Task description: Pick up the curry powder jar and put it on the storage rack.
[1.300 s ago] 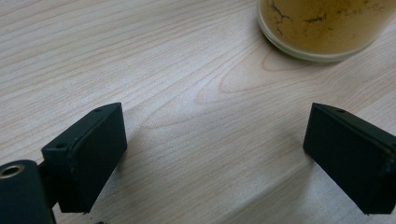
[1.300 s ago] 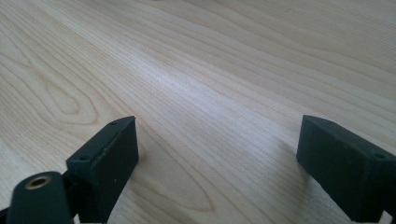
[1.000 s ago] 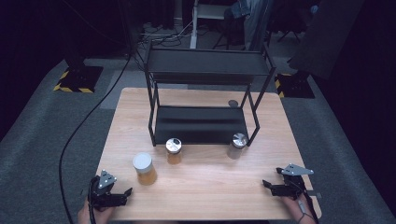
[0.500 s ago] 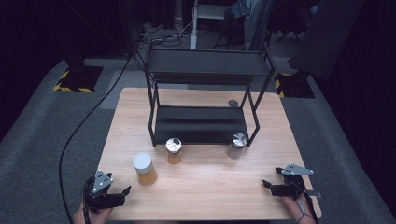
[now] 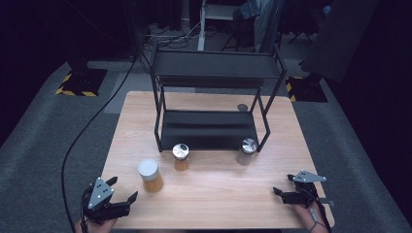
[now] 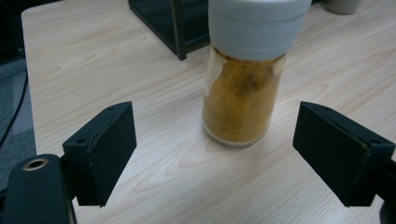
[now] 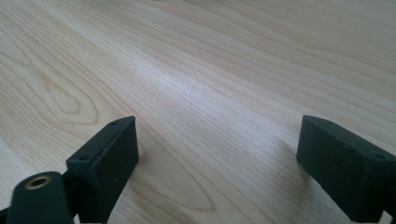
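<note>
Turmeric-coloured powder fills about 2 thirds of the white-capped jar [image 6: 243,84], which stands upright on the table [image 5: 218,194] just ahead of the left gripper [image 5: 121,194], centred between its jaws but beyond the pads, not touched. Those jaws have just been closing a little and stand wide, nothing between them. The step looks like the approach to grasp; next the gripper must advance until the glass sits between the pads, then close below the cap. The right gripper [image 5: 281,193] rests apart, jaws wide over bare wood. 2 smaller metal-lidded jars, one amber [image 5: 180,156] and one pale [image 5: 247,151], stand farther ahead by the black rack [image 5: 214,97].
</note>
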A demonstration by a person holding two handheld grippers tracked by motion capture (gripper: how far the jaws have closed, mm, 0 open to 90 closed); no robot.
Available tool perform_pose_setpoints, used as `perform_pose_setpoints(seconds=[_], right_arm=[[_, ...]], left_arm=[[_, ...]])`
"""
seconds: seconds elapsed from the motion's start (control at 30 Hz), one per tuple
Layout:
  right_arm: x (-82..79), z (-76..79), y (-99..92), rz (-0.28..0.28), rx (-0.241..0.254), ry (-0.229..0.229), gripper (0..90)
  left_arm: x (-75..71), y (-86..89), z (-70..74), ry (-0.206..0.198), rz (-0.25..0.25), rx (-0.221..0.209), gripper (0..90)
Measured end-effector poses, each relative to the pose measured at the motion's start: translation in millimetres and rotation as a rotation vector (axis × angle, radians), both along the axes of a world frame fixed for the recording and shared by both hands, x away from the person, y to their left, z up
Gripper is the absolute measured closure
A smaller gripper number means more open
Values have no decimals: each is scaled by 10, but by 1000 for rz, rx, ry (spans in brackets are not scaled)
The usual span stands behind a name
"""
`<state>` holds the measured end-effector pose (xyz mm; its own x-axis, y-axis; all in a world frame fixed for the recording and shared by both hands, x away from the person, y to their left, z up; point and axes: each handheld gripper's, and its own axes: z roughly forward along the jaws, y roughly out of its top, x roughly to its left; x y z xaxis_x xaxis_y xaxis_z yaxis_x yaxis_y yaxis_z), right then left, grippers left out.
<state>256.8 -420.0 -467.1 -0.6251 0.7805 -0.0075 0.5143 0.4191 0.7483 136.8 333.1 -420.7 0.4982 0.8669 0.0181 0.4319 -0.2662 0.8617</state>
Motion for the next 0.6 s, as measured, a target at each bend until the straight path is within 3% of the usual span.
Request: perform_pose_setpoints(seconds=[0.6], right_arm=[[1, -1, 0, -1, 0, 0, 128]], left_arm=[[111, -61, 3, -65, -36, -53, 130]])
